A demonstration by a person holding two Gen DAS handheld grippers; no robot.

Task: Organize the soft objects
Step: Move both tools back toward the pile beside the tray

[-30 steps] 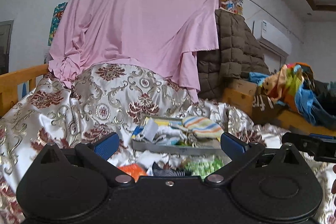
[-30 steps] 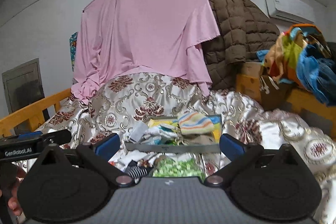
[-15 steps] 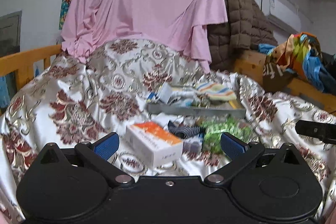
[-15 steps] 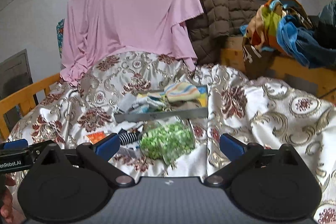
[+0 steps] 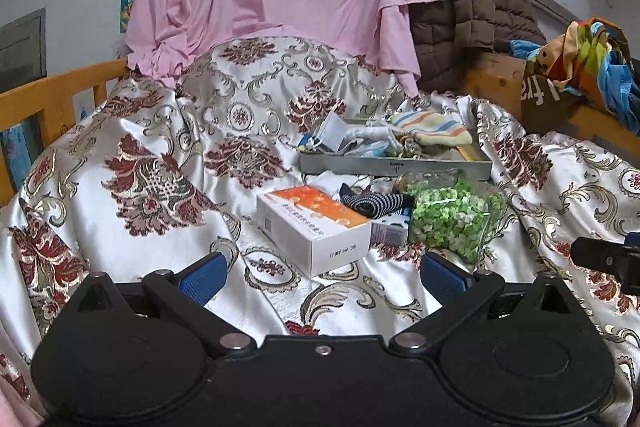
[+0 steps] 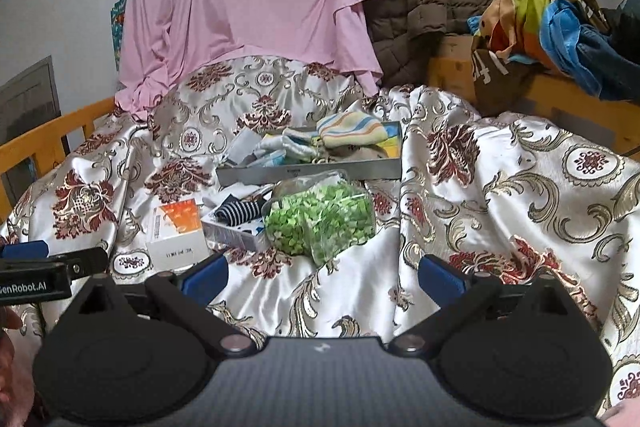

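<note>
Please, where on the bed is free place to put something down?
Free: bedspread left of the white-orange box, and right of the green-filled bag. Crowded: the gray tray full of cloth, and box, striped sock and bag packed before it.

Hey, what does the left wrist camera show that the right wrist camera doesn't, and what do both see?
Only the left wrist view shows the orange-and-white cardboard box's long top and side, plus the right tongs' tip at its right edge. Only the right wrist view shows the left tongs' labelled body and the wide fold of patterned satin bedspread on the right. Both show the grey metal tray of cloths, the clear bag of green pieces and the dark striped sock.
</note>
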